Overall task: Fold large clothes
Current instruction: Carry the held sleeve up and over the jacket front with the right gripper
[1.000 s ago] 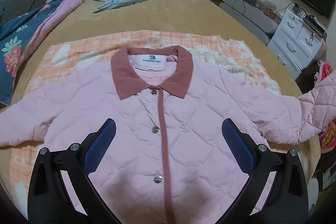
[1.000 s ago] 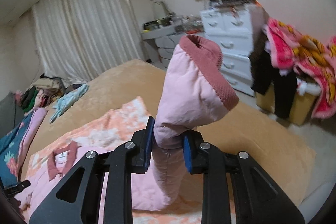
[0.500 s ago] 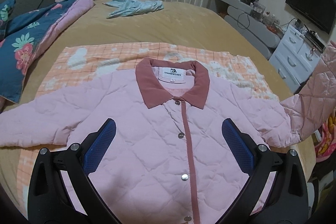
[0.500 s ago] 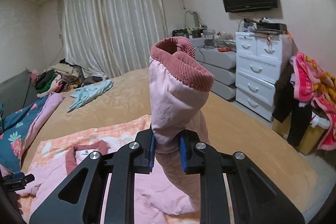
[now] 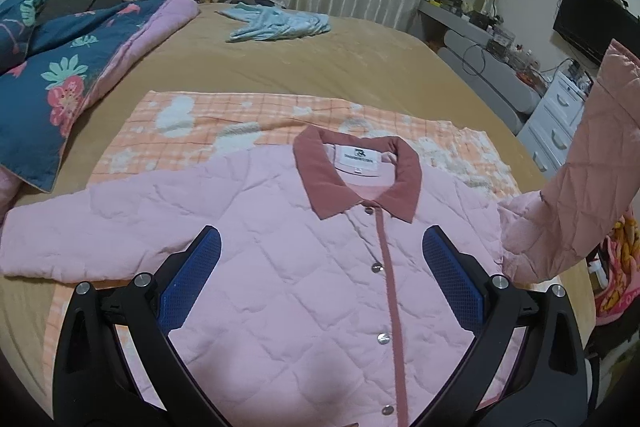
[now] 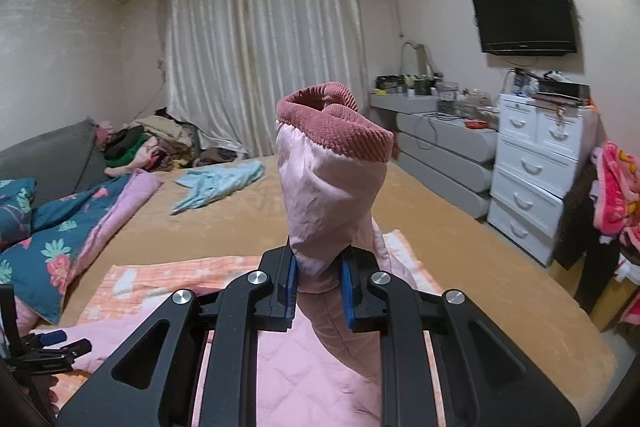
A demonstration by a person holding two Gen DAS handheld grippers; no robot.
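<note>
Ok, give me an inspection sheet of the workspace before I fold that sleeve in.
Surface: tan bed cover, orange checked blanket spread on it.
Job's things: pink quilted jacket flat, buttoned, collar away from the camera; its sleeve lifted, cuff up.
Clutter: light blue garment, floral quilt, clothes pile.
Grippers: left gripper open above the jacket front; right gripper shut on the sleeve.
Cables: cords on the grey dresser.
Surroundings: curtain, wall TV, white drawers.
</note>
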